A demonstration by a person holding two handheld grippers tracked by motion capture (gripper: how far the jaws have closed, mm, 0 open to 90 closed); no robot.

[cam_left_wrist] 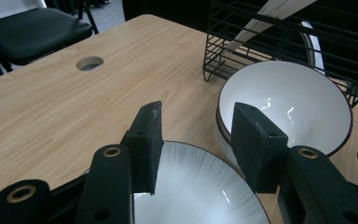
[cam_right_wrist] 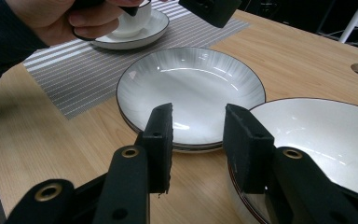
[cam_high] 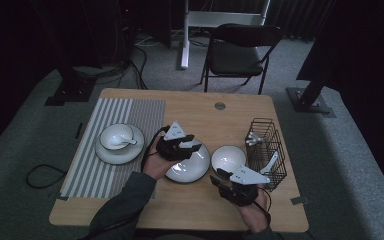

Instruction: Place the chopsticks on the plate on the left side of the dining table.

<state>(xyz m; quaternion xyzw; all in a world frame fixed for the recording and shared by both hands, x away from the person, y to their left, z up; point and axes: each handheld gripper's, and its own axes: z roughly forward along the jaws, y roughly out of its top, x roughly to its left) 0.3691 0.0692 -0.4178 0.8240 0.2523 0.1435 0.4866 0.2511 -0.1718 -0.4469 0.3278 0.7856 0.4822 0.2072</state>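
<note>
Both your grippers, left (cam_high: 192, 141) and right (cam_high: 219, 176), gape empty over the plate (cam_high: 192, 167) and bowl (cam_high: 228, 158).

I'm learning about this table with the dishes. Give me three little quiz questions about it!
1. True or false: the left tool is squeezing the plate.
2. What stands just right of the bowl? A) wire basket B) kettle C) book
3. Fill in: the cup and saucer sit on a striped ____.

Key: 1 false, its jaws stand open above the plate. 2 A. 3 placemat.
</note>
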